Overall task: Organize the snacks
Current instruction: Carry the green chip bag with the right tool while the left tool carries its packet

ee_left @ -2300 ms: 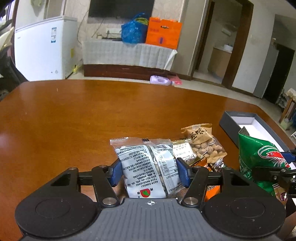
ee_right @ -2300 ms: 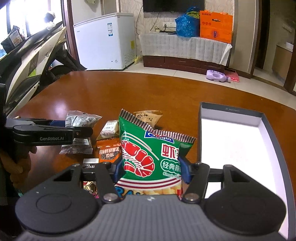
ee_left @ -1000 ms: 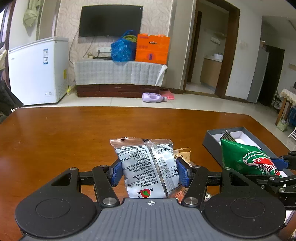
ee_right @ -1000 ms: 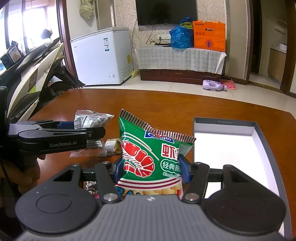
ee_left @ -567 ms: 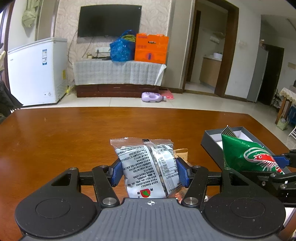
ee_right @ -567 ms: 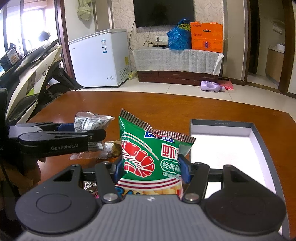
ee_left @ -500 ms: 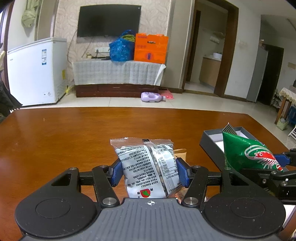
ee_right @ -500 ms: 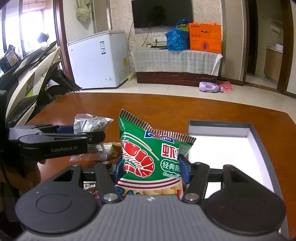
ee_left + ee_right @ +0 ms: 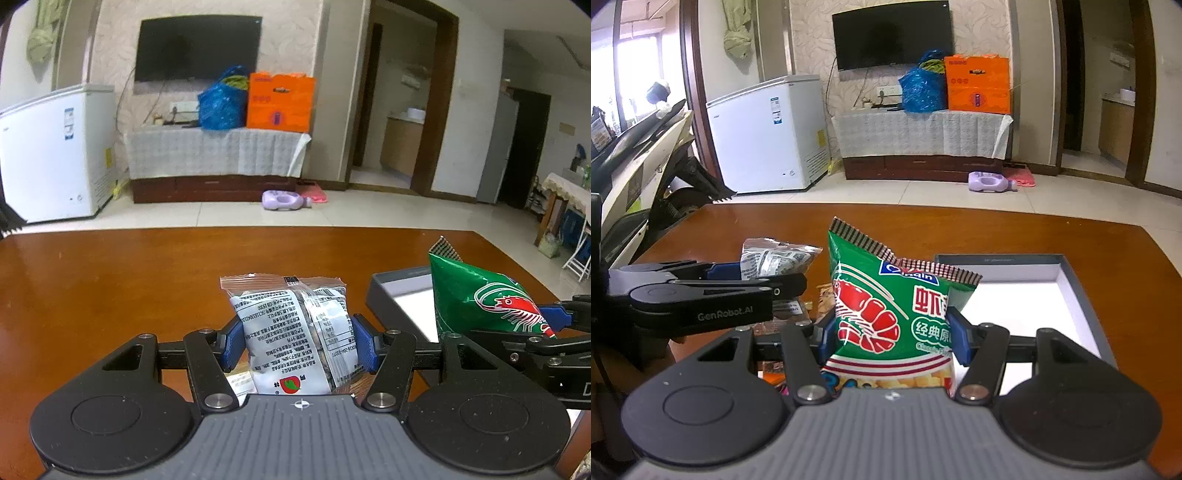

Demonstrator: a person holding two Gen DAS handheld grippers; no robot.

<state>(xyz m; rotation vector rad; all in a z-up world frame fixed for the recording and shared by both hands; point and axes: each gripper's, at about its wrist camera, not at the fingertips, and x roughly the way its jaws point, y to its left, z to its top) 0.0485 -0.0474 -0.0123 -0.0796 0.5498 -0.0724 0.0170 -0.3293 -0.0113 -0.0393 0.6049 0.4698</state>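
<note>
My left gripper (image 9: 295,349) is shut on a clear packet with grey printed labels (image 9: 291,332), held upright above the brown table (image 9: 110,280). My right gripper (image 9: 892,341) is shut on a green shrimp-chip bag (image 9: 890,306), also lifted off the table. In the left wrist view the green bag (image 9: 487,299) hangs at the right, over the near corner of the grey box with a white floor (image 9: 399,291). In the right wrist view the left gripper (image 9: 768,277) and its packet (image 9: 772,256) are at the left, and the box (image 9: 1067,295) lies ahead on the right.
Several small snack packets (image 9: 798,306) lie on the table under and between the two grippers, mostly hidden. A person's hand (image 9: 613,358) holds the left tool at the far left. Beyond the table's far edge are a white freezer (image 9: 768,136) and a covered cabinet.
Both grippers have risen from the table with their packets and drifted toward the box. The loose snacks have slipped under the tools, out of sight.
</note>
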